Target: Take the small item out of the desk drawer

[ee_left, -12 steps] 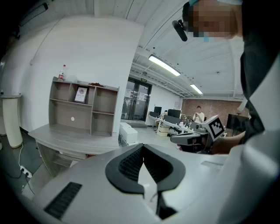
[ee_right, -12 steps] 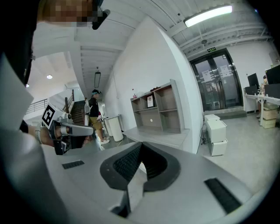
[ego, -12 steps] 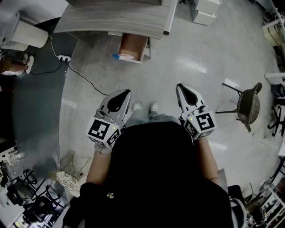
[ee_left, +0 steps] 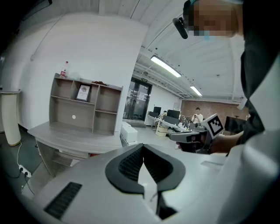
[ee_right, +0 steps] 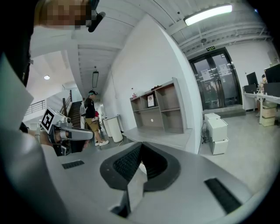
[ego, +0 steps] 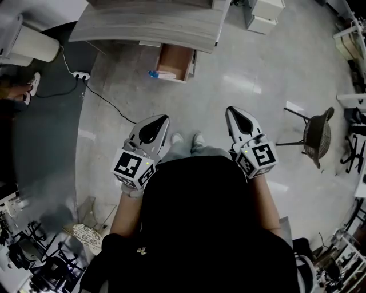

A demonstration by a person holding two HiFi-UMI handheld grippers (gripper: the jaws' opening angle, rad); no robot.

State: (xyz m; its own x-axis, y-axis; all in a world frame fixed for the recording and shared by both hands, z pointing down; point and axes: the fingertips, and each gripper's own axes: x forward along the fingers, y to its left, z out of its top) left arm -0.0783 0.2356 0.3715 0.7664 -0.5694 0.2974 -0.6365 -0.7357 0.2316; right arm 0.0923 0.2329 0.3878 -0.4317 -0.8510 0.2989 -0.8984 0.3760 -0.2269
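Note:
In the head view an open drawer (ego: 175, 62) with a reddish-brown inside juts from under the grey wooden desk (ego: 148, 26), well ahead of me. A small blue and white item (ego: 160, 74) lies at the drawer's front left corner. My left gripper (ego: 155, 123) and right gripper (ego: 238, 116) are held close to my body, far short of the drawer, both shut with nothing between the jaws. The left gripper view shows its jaws (ee_left: 142, 151) meeting, with the desk (ee_left: 70, 135) beyond. In the right gripper view the jaws (ee_right: 140, 153) meet too.
A power strip (ego: 82, 74) with a black cable trailing over the floor lies left of the drawer. A round stool (ego: 317, 136) stands to the right. White boxes (ego: 264, 14) sit beyond the desk. A shelf unit (ee_left: 85, 105) stands on the desk. People stand in the far background.
The view has shifted slightly: the drawer and desk sit a little to the right and lower in the head view. Both grippers remain where they were, shut.

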